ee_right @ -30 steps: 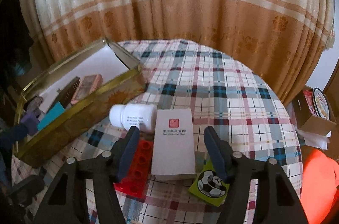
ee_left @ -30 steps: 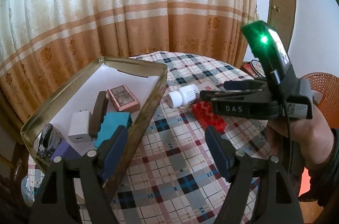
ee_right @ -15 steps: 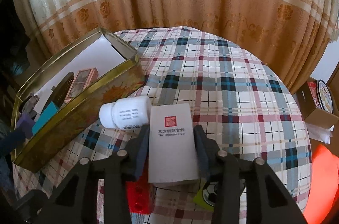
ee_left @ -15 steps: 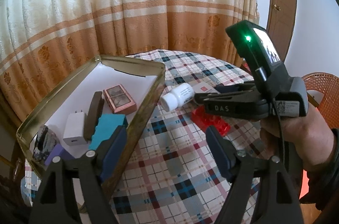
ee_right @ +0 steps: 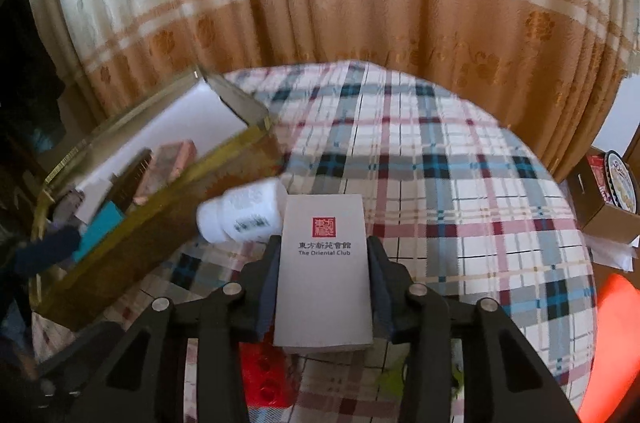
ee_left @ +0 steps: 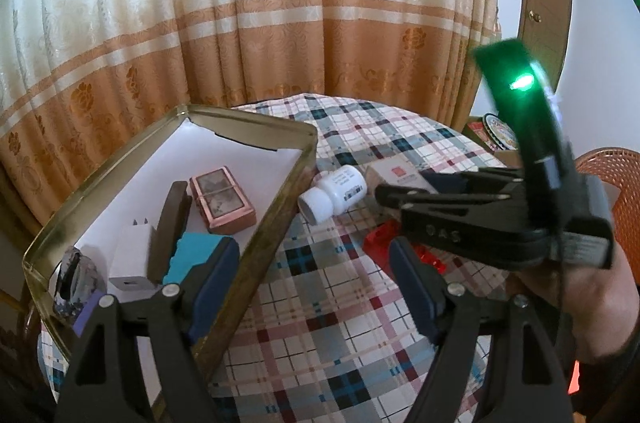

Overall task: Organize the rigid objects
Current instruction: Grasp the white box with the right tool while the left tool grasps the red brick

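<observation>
right hand-held gripper clamping one card box | left hand-held gripper spread wide | one white bottle at 10 o'clock | one red brick at 7

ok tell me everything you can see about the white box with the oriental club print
The white box is a flat rectangular carton, seemingly matte card, with a red square seal, a line of Chinese characters and "The Oriental Club" on its top face. It looks closed and undamaged. The right gripper is shut on its long sides, printed face up, far end pointing at the curtain. It seems lifted off the plaid tablecloth. The lying white bottle is by its far left corner; contact is unclear. A red brick lies below its near end.
</observation>
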{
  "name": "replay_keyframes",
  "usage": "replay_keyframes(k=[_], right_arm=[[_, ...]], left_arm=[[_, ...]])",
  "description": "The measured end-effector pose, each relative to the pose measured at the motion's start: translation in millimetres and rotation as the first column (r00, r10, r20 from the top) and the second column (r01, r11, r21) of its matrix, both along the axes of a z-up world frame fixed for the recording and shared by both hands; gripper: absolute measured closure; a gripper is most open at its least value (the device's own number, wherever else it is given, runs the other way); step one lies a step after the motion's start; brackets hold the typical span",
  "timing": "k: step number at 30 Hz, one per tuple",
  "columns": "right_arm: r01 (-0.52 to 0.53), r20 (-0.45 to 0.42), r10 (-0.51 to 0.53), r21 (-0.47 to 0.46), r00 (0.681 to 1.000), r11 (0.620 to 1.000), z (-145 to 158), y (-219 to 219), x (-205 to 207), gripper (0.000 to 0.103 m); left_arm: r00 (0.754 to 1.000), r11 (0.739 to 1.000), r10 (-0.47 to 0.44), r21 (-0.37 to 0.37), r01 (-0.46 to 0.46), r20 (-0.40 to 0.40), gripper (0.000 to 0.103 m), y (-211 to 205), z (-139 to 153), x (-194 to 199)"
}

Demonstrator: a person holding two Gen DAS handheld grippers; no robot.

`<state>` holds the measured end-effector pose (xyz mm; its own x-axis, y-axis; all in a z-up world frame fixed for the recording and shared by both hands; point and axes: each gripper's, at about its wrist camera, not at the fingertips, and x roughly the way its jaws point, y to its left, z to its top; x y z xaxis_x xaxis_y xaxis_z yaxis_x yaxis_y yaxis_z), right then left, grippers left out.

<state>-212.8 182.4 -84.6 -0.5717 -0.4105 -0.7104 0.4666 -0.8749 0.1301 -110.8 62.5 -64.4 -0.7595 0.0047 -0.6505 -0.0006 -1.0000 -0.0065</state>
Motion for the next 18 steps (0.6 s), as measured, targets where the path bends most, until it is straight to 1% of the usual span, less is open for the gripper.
replay_keyframes(k=[6, 9, 12, 15, 18], right_arm=[[0.027, -0.088, -0.035, -0.086, 0.996, 0.996, 30, 16, 30, 0.060], [0.063, -0.112, -0.074, -0.099, 0.991, 0.993, 39, 27, 42, 0.060], [0.110, -0.136, -0.122, -0.089, 0.983, 0.990, 41, 39, 51, 0.060], [0.169, -0.131, -0.181, -0.101, 0.975, 0.981, 35, 55, 55, 0.060], [0.205, -0.127, -0.218, -0.108, 0.968, 0.973, 29, 64, 53, 0.060]], left_arm=[[1.000, 1.000, 0.022, 0.015, -0.022, 0.002, 0.025, 5, -1, -2], [1.000, 1.000, 0.014, 0.014, -0.014, 0.001, 0.025, 10, 0, -2], [1.000, 1.000, 0.000, 0.013, 0.000, 0.006, 0.025, 18, -1, -4], [1.000, 1.000, -0.018, 0.014, 0.018, 0.019, 0.025, 28, -4, -7], [0.999, 0.999, -0.034, 0.011, 0.034, 0.027, 0.025, 38, -6, -10]])
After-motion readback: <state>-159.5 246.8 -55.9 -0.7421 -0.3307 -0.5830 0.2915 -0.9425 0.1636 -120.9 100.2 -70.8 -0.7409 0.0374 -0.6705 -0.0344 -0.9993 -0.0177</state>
